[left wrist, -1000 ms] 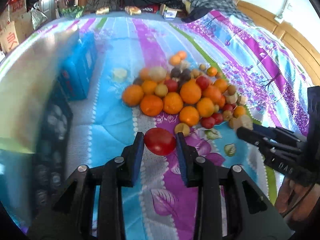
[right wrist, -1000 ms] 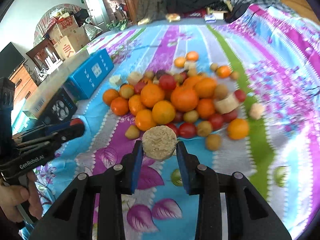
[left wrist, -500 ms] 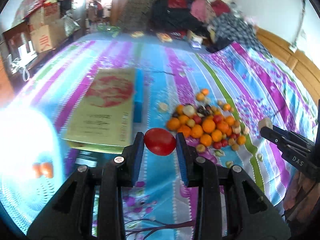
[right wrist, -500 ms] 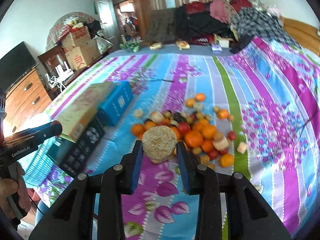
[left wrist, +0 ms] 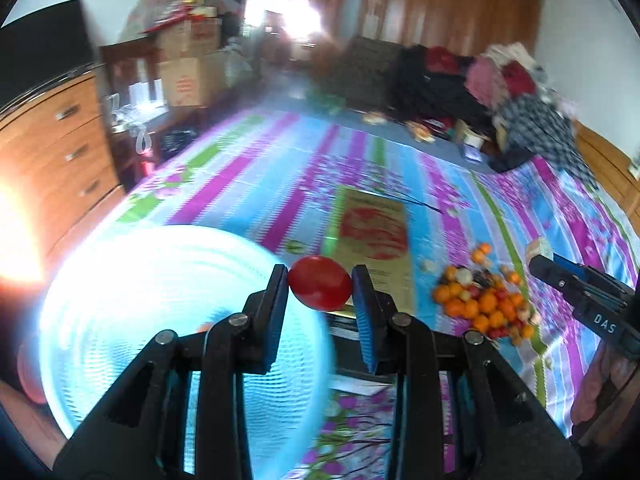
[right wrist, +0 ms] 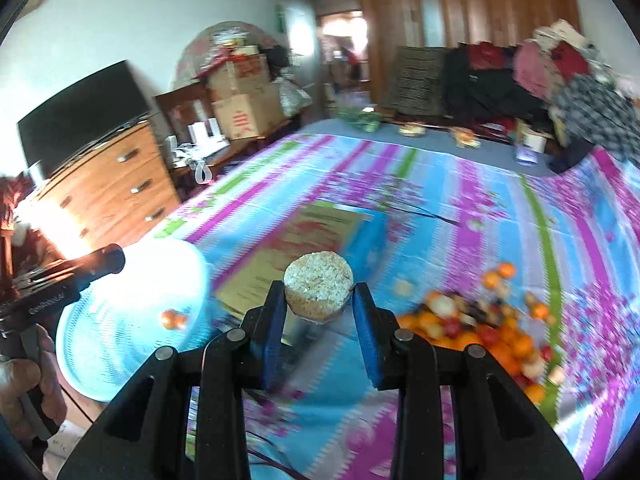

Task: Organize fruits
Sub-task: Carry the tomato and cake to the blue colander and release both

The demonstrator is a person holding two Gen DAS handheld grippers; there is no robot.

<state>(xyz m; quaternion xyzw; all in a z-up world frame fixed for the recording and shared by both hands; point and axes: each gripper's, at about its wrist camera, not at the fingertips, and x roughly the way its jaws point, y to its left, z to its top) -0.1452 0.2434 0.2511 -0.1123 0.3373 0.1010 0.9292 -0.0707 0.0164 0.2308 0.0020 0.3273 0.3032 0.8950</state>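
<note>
Aloft: we carry two pieces of fruit above a striped, flowered bedspread (right wrist: 472, 200), one in each pair of tongs.
Left tongs: our left gripper (left wrist: 320, 282) is clenched on a red tomato (left wrist: 320, 283), the blue pads pressing it from either side at the fingertips.
Right tongs: our right gripper (right wrist: 319, 294) is clamped on a round, pale, rough-topped fruit piece (right wrist: 319, 289), cut face up, held at the fingertips.
Below the left tongs: a pale blue round basket (left wrist: 132, 300), washed out by glare, lies under and to the left of the tomato; from the right wrist view we see one small orange fruit (right wrist: 173, 319) inside it.
Beyond both tongs: a flat cardboard box (left wrist: 374, 236) with a red print rests on the bedspread, just past the held fruit.
Right of the tongs: the fruit pile (left wrist: 486, 300), oranges mixed with small red and brown pieces, sits on the bedspread well apart from the basket.
Across views: each wrist camera catches the other tool at its frame edge, with a hand (right wrist: 28, 388) on the left one's grip.
Background: a wooden dresser (right wrist: 108, 188), stacked cartons and heaped clothes, blurred.
</note>
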